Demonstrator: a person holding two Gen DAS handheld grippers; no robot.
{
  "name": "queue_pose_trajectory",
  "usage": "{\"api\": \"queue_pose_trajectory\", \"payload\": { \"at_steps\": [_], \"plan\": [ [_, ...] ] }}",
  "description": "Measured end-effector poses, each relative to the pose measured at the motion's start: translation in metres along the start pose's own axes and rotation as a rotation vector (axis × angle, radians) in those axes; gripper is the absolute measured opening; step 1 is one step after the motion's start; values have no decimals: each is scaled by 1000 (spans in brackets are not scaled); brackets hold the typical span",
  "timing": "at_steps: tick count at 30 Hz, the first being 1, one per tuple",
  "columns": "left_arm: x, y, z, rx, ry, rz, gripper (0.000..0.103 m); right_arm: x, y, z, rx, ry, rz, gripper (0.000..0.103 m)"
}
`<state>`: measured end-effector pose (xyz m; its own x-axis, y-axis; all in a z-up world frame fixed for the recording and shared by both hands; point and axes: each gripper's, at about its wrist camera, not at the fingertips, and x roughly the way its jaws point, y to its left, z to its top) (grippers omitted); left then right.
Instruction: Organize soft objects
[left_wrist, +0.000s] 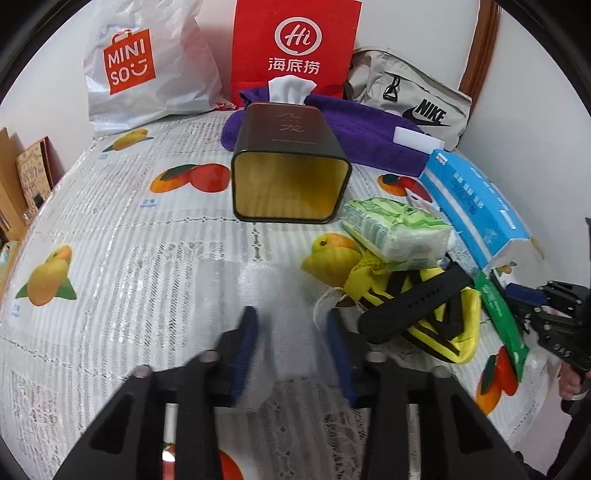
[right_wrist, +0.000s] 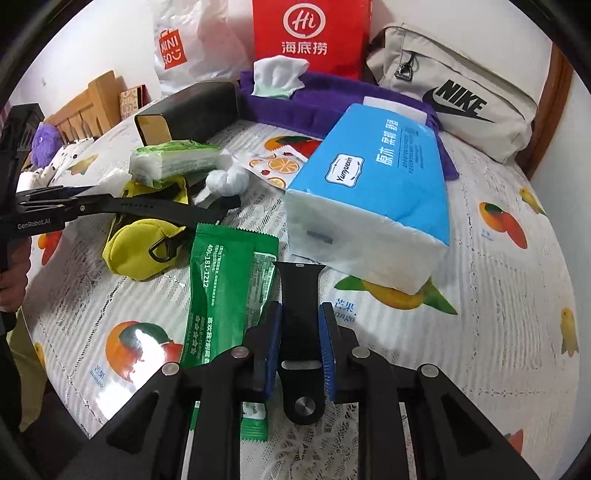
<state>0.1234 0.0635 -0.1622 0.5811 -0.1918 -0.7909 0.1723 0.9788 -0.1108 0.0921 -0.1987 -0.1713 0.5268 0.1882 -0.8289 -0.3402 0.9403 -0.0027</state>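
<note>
A fruit-print tablecloth (left_wrist: 110, 229) against a white wall carries two shopping bags at the frame top, two tissue packs and one tin (left_wrist: 290, 162) mid-frame, while the right gripper (right_wrist: 300, 325) clasps a black strap (right_wrist: 300, 295) at lower centre and the left gripper (left_wrist: 291, 328) pinches a clear plastic bag (left_wrist: 284, 295).

- A white wall (left_wrist: 221, 22) rises behind the bench.
- The bench (left_wrist: 129, 229) wears a white lace cloth printed with mangoes and oranges, under a clear shiny cover.
- A brown wooden frame (left_wrist: 484, 40) runs up the wall at the back right corner.
- At the left edge stands a slatted wooden piece of furniture (right_wrist: 88, 107), with a patterned box (right_wrist: 131, 99) beside it.
- Light is even and bright; glare spots lie on the cover.
</note>
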Motion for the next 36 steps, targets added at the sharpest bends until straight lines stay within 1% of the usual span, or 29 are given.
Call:
{"api": "queue_pose_trajectory", "payload": {
  "at_steps": [2, 3, 5, 12, 15, 20, 29, 36],
  "plan": [
    [0, 4, 1, -15, 5, -3, 14, -3, -2, 0, 20, 5, 7, 20],
    [-1, 7, 1, -25, 10, -16, 11, -5, -3, -1, 28, 5, 6, 20],
    [-4, 11, 2, -46, 12, -32, 9, -10, -4, -3, 38, 3, 6, 20],
    [-16, 13, 2, -74, 5, -28, 8, -32, -10, -3, 54, -15, -8, 20],
    [-26, 13, 6, -79, -6, -32, 8, -46, -12, 1, 58, -40, -2, 20],
    [-42, 14, 19, -87, -33, -37, 8, -67, -16, 19, 55, -97, 14, 20],
    [-67, 11, 63, -74, -105, -60, 8, -78, -29, 61, 62, -164, 11, 20],
    [-69, 2, 113, -39, -151, -65, 8, -69, -44, 107, 60, -200, 1, 20]
  ]
}}
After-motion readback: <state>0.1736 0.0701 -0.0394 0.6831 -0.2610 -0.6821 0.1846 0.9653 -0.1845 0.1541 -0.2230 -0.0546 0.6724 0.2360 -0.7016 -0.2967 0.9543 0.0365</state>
